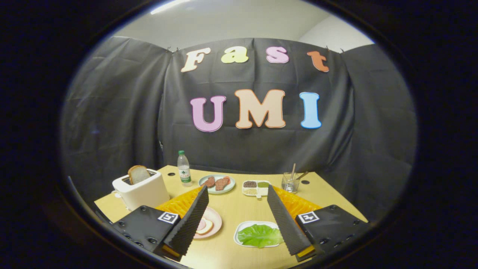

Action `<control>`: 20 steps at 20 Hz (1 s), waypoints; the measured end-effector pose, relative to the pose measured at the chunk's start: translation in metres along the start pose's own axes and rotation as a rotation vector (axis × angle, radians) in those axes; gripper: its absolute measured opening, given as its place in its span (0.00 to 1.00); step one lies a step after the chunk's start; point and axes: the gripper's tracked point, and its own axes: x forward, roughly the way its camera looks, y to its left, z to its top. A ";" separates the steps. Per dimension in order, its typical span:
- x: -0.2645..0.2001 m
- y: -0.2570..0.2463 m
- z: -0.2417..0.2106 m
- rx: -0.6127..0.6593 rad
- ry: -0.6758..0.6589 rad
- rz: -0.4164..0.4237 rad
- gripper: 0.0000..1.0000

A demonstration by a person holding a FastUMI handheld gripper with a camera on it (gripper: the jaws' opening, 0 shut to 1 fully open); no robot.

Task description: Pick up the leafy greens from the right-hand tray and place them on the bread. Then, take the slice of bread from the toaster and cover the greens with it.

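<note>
My gripper [236, 190] is held above the wooden table [239, 209], open, with nothing between its fingers. The leafy greens [260, 235] lie on a small white tray [242, 228] below, close to the right finger. A pink plate [216, 220] beside the left finger holds a slice of bread [205, 226] with something pale pink on it, partly hidden by that finger. Far to the left stands a white toaster [143, 192] with a slice of bread [138, 174] sticking up from its slot.
Beyond the fingers are a water bottle [184, 169], a pale plate of meat slices [217, 184], a divided white dish of seeds [256, 188] and a glass with sticks [290, 182]. Orange mats [179, 203] lie under both fingers. Black cloth walls close the table's back.
</note>
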 end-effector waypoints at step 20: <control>0.028 -0.143 -0.121 0.762 0.130 -0.175 0.97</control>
